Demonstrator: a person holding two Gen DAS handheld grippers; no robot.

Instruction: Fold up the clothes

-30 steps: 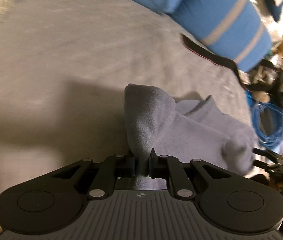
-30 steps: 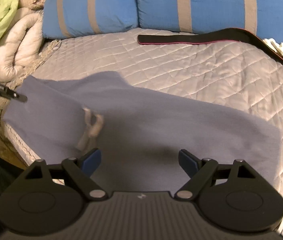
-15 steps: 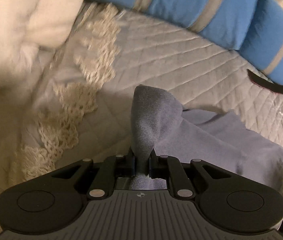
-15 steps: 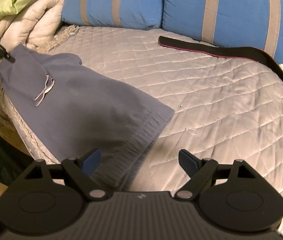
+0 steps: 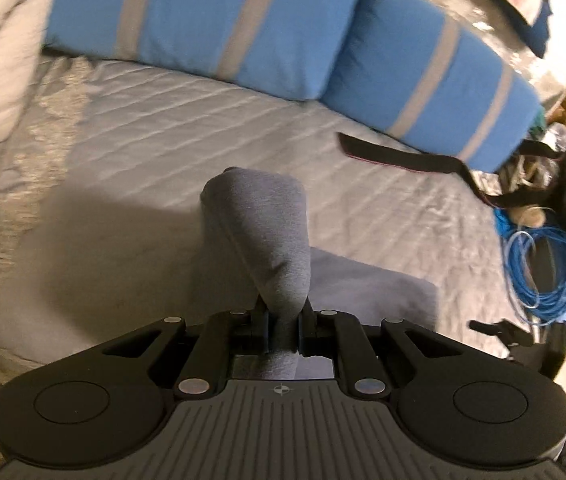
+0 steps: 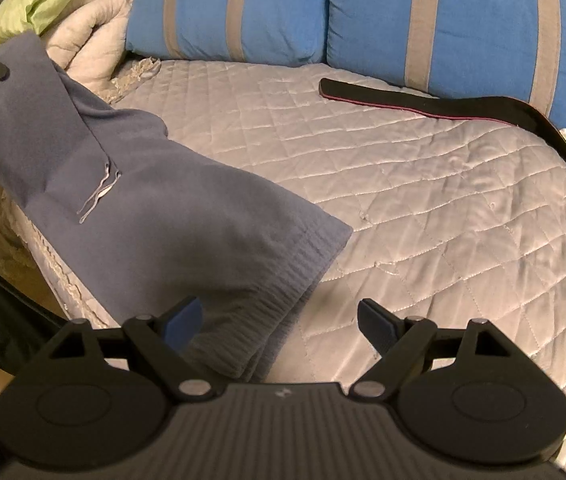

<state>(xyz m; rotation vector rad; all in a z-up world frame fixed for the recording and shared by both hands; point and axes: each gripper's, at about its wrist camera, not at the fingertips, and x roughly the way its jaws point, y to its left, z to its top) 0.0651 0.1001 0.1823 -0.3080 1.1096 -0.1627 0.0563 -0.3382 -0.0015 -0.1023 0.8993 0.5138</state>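
- The left gripper (image 5: 284,330) is pointed steeply down over the bed (image 5: 163,128), its jaws clenched on a bunched fold of the grey-blue sweatshirt (image 5: 261,232), which is lifted in a cone above the pads.
- The right gripper (image 6: 279,326) is held angled down near the bed's front edge, its jaws spread wide and released; the sweatshirt's ribbed hem (image 6: 283,280) is seen lying between and just beyond the blue pads (image 6: 185,320), untouched.
- The garment is draped from the raised left corner across the quilt to the front edge.
- No containers are seen.
- Farther off, a black strap (image 6: 443,102) is laid before the blue striped pillows (image 6: 463,16).
- Compared with a second earlier, the pinched corner has been raised higher, and more quilt is uncovered.
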